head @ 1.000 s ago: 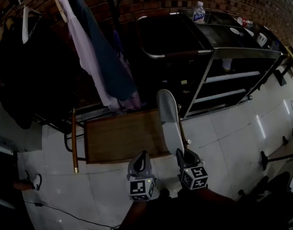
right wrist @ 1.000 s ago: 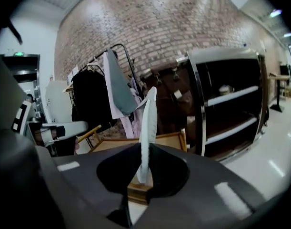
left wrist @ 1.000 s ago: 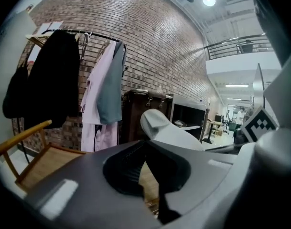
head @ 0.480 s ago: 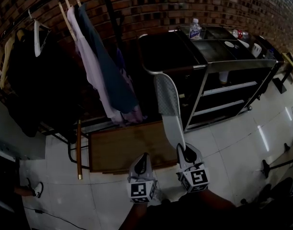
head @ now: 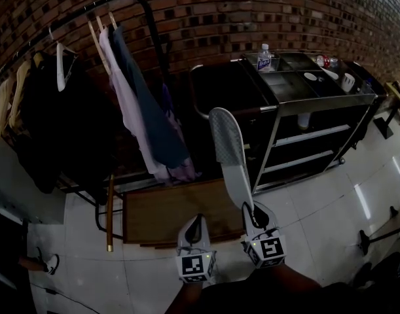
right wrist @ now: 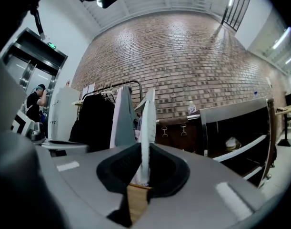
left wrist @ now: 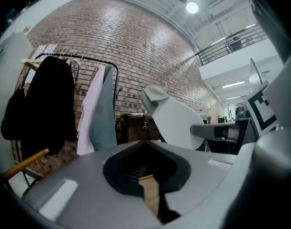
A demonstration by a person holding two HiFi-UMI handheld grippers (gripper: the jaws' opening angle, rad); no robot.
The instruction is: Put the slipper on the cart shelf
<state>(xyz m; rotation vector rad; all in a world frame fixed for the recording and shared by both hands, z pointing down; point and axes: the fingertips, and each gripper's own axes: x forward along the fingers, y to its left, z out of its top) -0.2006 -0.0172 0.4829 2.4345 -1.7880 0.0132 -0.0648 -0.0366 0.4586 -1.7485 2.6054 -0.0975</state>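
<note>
- Slipper (head: 227,150): pale grey-white, thin and flat, with a fine dotted texture on its broad face and a rounded toe.
- Pose: upright, toe end up and tilted slightly left. The lower end is pinched between the fingers of the right gripper (head: 252,210), clear of the floor. Along the fingers it shows edge-on as a narrow strip.
- Cart shelf (head: 314,137): pale horizontal shelves in a dark, metal-framed cart (head: 273,107) against the brick wall. The slipper is near the cart's left front, not on any shelf.
</note>
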